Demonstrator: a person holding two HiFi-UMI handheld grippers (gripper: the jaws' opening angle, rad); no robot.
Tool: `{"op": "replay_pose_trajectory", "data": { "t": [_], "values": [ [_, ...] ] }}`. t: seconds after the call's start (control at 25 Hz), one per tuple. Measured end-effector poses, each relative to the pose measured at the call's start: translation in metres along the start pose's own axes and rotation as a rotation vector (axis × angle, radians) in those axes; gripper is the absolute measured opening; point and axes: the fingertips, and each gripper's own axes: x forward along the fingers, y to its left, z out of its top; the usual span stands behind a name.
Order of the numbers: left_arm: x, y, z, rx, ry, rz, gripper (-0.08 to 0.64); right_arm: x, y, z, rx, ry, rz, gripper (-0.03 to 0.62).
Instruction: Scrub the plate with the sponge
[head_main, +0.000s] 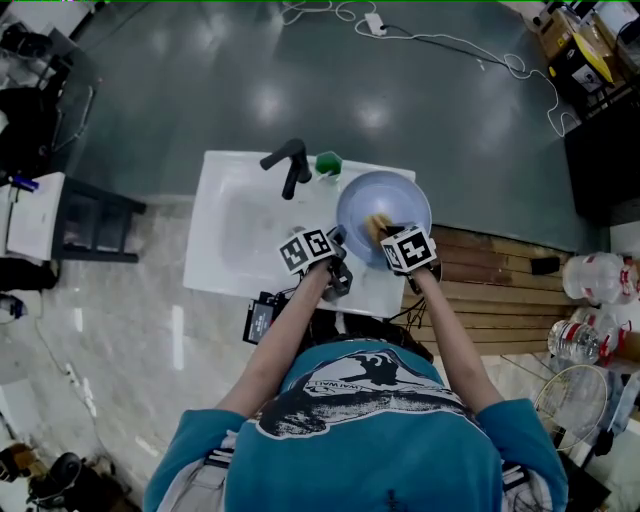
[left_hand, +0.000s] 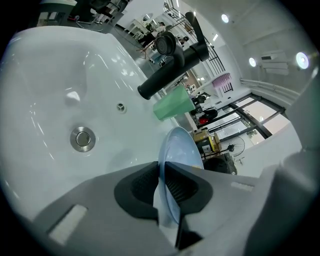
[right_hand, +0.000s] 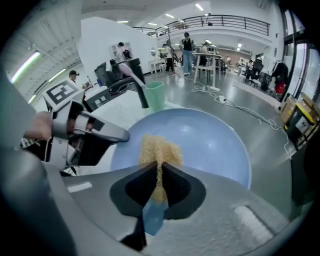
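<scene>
A pale blue plate (head_main: 385, 203) is held over the right end of the white sink (head_main: 235, 228). My left gripper (head_main: 338, 262) is shut on the plate's near left rim; in the left gripper view the plate (left_hand: 177, 150) stands edge-on between the pads. My right gripper (head_main: 392, 240) is shut on a tan sponge (head_main: 378, 227), which lies against the plate's inner face. In the right gripper view the sponge (right_hand: 159, 150) sticks out past the jaws onto the plate (right_hand: 210, 145), with my left gripper (right_hand: 107, 136) at the plate's left edge.
A black faucet (head_main: 290, 163) stands at the sink's back edge, with a green cup (head_main: 328, 163) beside it. The drain (left_hand: 82, 138) lies in the basin's floor. A wooden platform (head_main: 500, 300) and water jugs (head_main: 595, 277) are to the right. Cables (head_main: 450, 45) cross the floor beyond.
</scene>
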Motion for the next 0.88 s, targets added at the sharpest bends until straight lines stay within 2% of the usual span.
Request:
{"op": "replay_pose_trajectory", "data": {
  "t": [0.16,0.32,0.44,0.6,0.88],
  "values": [
    [0.000,0.000,0.001,-0.017,-0.007,0.002,0.054,0.011,0.049,-0.004,-0.055,0.013,0.078,0.029],
    [0.000,0.003,0.000,-0.026,-0.006,0.014,0.049,0.014,0.049,-0.012,-0.092,0.038,0.067,0.028],
    [0.000,0.004,0.001,-0.027,-0.011,0.019,0.049,0.008,0.035,-0.021,-0.128,0.075,0.053,0.029],
    [0.001,0.003,0.003,-0.030,-0.018,0.012,0.049,-0.001,0.005,-0.035,-0.114,0.097,0.022,0.029],
    [0.001,0.001,0.006,-0.015,-0.043,0.019,0.051,-0.009,-0.070,-0.029,-0.079,0.051,-0.127,0.029]
  ]
}}
